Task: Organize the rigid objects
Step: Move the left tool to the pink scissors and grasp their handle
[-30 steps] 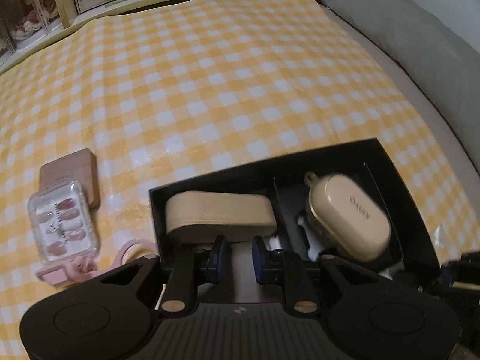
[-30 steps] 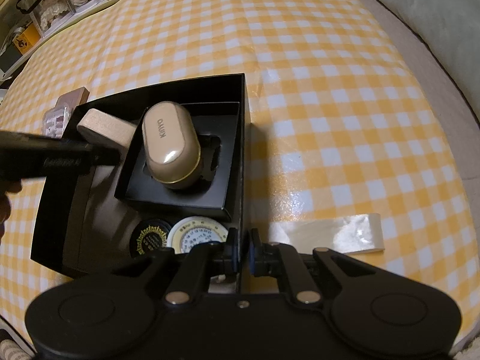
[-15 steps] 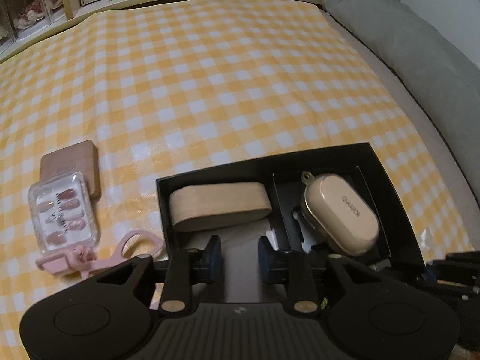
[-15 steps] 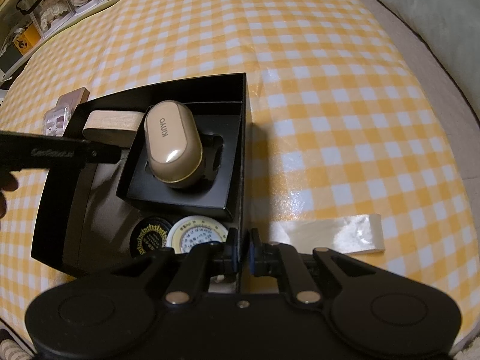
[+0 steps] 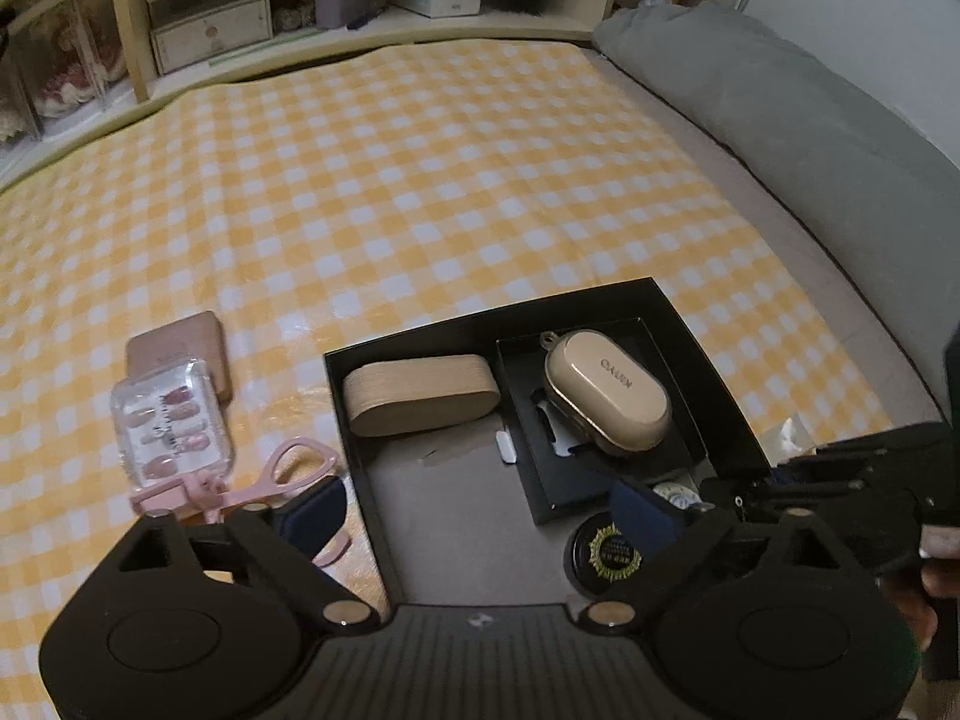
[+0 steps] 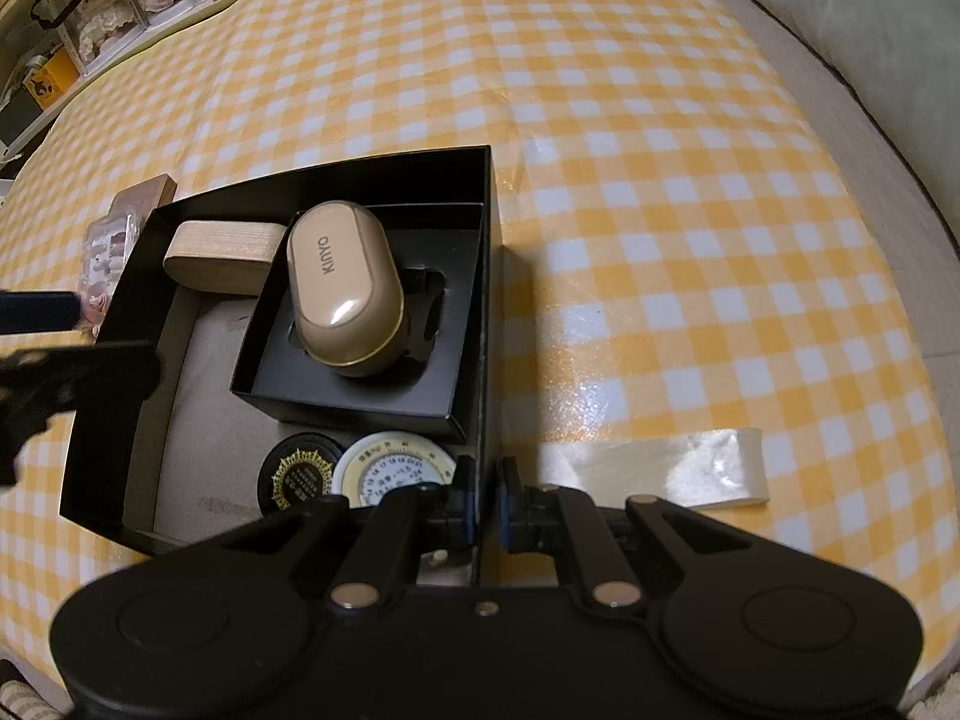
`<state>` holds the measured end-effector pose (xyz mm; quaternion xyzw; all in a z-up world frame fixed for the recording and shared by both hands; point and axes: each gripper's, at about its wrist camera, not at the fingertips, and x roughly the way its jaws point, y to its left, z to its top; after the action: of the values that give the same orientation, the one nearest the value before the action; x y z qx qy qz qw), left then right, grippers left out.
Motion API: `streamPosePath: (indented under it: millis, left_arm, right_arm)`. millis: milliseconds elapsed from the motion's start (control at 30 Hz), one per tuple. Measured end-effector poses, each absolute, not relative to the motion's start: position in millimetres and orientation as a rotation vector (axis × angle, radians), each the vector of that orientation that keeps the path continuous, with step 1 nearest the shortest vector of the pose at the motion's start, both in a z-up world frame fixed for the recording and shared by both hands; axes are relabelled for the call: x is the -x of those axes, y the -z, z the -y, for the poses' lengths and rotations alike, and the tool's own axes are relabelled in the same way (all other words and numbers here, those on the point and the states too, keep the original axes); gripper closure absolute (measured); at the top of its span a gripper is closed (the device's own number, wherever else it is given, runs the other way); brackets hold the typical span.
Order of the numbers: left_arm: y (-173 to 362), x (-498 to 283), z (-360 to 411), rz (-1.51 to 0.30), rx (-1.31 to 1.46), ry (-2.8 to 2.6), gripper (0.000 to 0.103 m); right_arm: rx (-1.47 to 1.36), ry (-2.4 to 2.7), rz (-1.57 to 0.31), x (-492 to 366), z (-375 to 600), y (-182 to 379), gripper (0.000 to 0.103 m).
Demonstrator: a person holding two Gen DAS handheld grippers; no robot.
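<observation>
Left wrist view, left gripper: the left gripper (image 5: 474,516) now stands spread wide and holds nothing; a second ago its fingers sat close together just below the tan oval case (image 5: 420,394), and it has since pulled back and risen.
Left wrist view, box: the tan oval case lies flat along the far-left corner of the black box (image 5: 690,324). Beside it, in a smaller black tray (image 5: 606,492), rests the beige earbud case (image 5: 606,399). A black round tin (image 5: 606,552) sits at the near edge.
Left wrist view, outside: a clear nail box (image 5: 171,426), a brown compact (image 5: 180,348) and a pink eyelash curler (image 5: 264,480) lie on the checked cloth (image 5: 420,180), just left of the box.
Right wrist view, right gripper: the right gripper (image 6: 487,501) is pinching the near right wall of the box, as it did before, steadying it.
Right wrist view, contents: a white dial tin (image 6: 396,468) lies beside the black one; a strip of clear tape (image 6: 654,468) lies outside, right.
Meaning: the tan case looks placed; judging by the spread fingers, the three items on the cloth come next.
</observation>
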<state>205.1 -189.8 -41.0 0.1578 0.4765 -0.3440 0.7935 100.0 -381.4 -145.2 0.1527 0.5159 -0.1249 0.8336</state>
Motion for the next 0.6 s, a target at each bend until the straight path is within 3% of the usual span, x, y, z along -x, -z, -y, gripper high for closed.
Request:
streamPosePath:
  millis: [133, 600]
  left_arm:
    - [35.0, -199.0, 180.6, -1.025, -0.324, 0.745, 0.000]
    - [29.0, -181.3, 147.7, -1.003, -0.321, 0.735, 0.000]
  right_arm:
    - [-0.316, 0.268, -1.095, -99.8, 380.8, 147.1, 0.095]
    - [-0.305, 0.271, -1.098, -100.1, 380.6, 148.1, 0.095]
